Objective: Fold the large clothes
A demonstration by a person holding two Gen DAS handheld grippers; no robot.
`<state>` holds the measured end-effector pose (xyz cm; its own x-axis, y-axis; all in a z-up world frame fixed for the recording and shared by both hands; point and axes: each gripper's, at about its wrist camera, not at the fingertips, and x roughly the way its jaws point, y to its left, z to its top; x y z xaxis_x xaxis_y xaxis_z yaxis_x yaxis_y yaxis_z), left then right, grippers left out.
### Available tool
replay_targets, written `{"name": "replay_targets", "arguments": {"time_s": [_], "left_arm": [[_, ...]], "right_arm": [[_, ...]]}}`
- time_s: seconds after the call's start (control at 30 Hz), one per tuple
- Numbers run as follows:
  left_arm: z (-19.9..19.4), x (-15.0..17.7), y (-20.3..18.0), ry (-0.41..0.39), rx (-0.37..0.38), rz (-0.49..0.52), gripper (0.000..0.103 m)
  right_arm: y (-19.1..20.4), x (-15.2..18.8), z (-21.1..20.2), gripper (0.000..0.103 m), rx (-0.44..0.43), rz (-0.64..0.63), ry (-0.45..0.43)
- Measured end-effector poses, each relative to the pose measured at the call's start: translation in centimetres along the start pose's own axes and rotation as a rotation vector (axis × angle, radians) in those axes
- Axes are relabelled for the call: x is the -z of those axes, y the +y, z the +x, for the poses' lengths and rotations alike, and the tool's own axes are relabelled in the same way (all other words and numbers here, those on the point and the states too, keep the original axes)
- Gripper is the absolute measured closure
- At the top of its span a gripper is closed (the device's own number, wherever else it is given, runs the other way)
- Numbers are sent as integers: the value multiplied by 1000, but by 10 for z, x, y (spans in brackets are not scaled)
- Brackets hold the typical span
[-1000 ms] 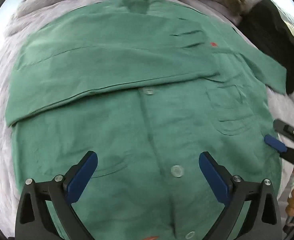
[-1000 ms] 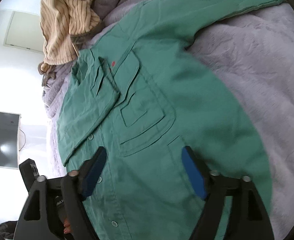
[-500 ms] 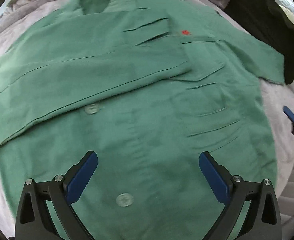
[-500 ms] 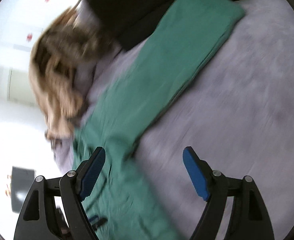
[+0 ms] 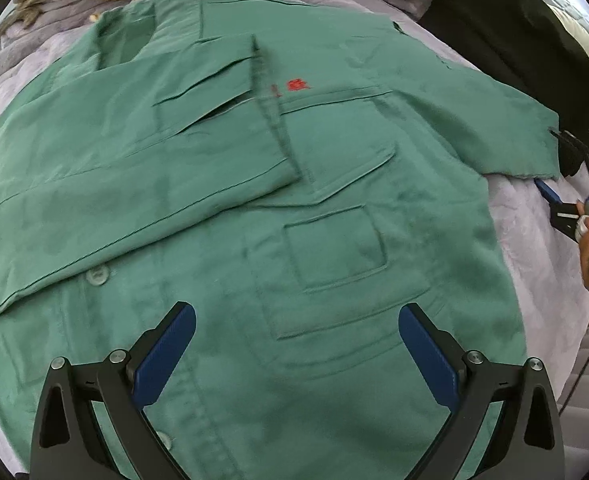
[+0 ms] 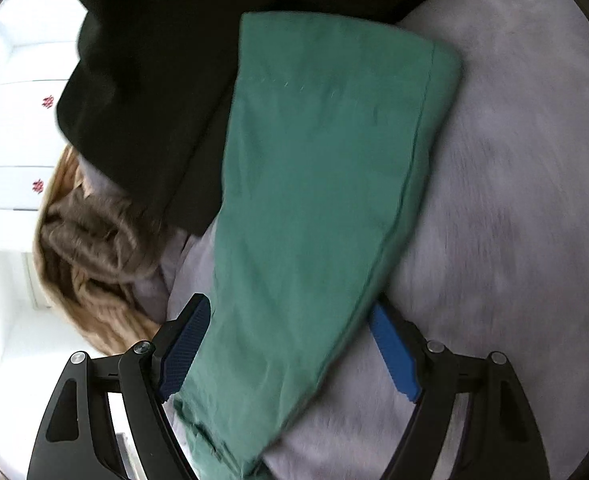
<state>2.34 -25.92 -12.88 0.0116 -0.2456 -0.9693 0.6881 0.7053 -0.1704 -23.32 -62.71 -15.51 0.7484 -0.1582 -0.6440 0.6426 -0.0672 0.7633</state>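
A large green button shirt (image 5: 334, 240) lies front up on a lilac fleece blanket (image 5: 534, 248). Its left sleeve (image 5: 114, 184) is folded across the chest. Its other sleeve (image 5: 494, 120) stretches out to the right. My left gripper (image 5: 296, 354) is open and empty, hovering above the shirt's lower front near the chest pocket. My right gripper (image 6: 290, 354) is open, with its jaws on either side of the cuff end of the outstretched sleeve (image 6: 318, 200). It also shows at the right edge of the left wrist view (image 5: 554, 200).
A black garment (image 6: 154, 80) lies beside and partly under the outstretched sleeve; it also shows in the left wrist view (image 5: 514, 28). A tan knitted garment (image 6: 90, 256) is heaped beyond the shirt's collar.
My right gripper has swung away from the shirt body out to the right sleeve's cuff, which now lies between its open jaws. My left gripper has shifted right and up over the shirt.
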Motion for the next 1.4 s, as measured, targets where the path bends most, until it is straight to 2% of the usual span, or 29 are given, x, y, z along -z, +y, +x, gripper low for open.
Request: {"name": "replay_targets", "arguments": {"time_s": [0.1, 0.2, 0.27, 0.3, 0.33, 0.37, 0.47, 0.57, 0.63, 0.7, 0.8, 0.9, 1.0, 1.07, 1.17, 1.23, 1.33, 1.4], "left_arm": [[10, -14, -12, -18, 3, 5, 1], [22, -21, -25, -27, 10, -2, 1], [27, -28, -26, -26, 19, -14, 1], [26, -27, -23, -26, 22, -20, 1], [25, -27, -22, -26, 26, -25, 1], [26, -28, -23, -24, 31, -28, 1], [21, -22, -18, -29, 24, -27, 1], [-7, -5, 19, -60, 14, -39, 1], [-12, -9, 32, -86, -15, -46, 1], [-16, -15, 47, -113, -58, -56, 1], [-26, -21, 74, -150, -78, -100, 1], [-38, -23, 104, -191, -101, -144, 1], [-50, -18, 140, -224, -126, -204, 1], [-55, -15, 164, -242, -137, -260, 1], [-64, -5, 200, -265, -148, -339, 1], [-67, 2, 219, -268, -155, -375, 1], [-65, 13, 239, -256, -161, -395, 1], [-62, 16, 250, -247, -150, -402, 1]], "right_arm": [[3, -17, 7, 20, 21, -21, -22], [5, -23, 7, 20, 0, -5, -31], [6, -25, 9, 29, -17, 30, -15], [5, -24, 10, 56, -16, 47, -4], [5, -24, 11, 91, 1, 61, 7], [4, -26, 15, 98, 37, 79, 27], [5, -26, 10, 99, -11, 77, 20], [41, -18, 3, 99, -109, -29, 32], [67, -8, 4, 99, -155, -95, 56], [102, 10, 5, 99, -200, -189, 88], [155, 47, 15, 99, -273, -312, 152], [211, 103, 28, 99, -301, -504, 216], [258, 181, 50, 99, -286, -736, 303], [269, 233, 71, 99, -270, -829, 371], [262, 306, 112, 99, -212, -883, 498], [246, 352, 146, 96, -138, -896, 592], [221, 387, 176, 94, 4, -927, 650], [206, 391, 188, 92, 67, -882, 666]]}}
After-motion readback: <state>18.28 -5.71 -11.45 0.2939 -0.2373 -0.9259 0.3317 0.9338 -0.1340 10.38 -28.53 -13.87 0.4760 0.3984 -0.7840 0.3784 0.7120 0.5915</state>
